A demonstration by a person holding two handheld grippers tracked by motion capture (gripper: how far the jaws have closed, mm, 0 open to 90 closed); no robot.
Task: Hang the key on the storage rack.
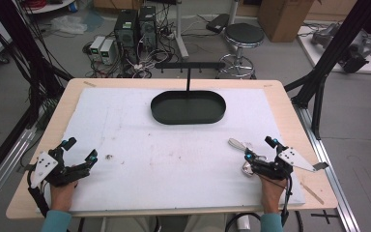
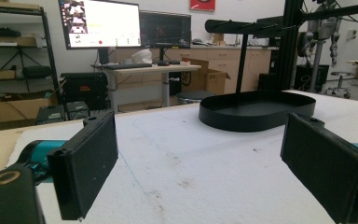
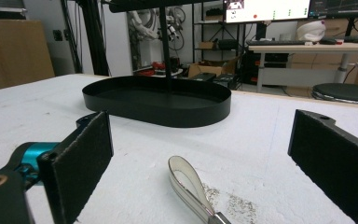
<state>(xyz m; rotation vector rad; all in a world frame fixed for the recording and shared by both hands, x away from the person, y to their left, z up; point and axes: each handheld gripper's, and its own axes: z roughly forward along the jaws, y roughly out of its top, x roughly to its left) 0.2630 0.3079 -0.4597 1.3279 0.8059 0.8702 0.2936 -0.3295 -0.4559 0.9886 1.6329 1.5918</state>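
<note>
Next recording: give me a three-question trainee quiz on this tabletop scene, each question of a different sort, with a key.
1. True or false: the right gripper is shut on the strap.
2. Multiple choice: the black oval tray sits (A) at the table's near edge, (B) toward the far side of the white mat, (C) on the floor.
3. Fill in: the jaws of the left gripper stand ____.

Key
1. False: both jaws stand wide apart, and the strap lies on the mat between them, untouched.
2. B
3. open, with nothing between them
</note>
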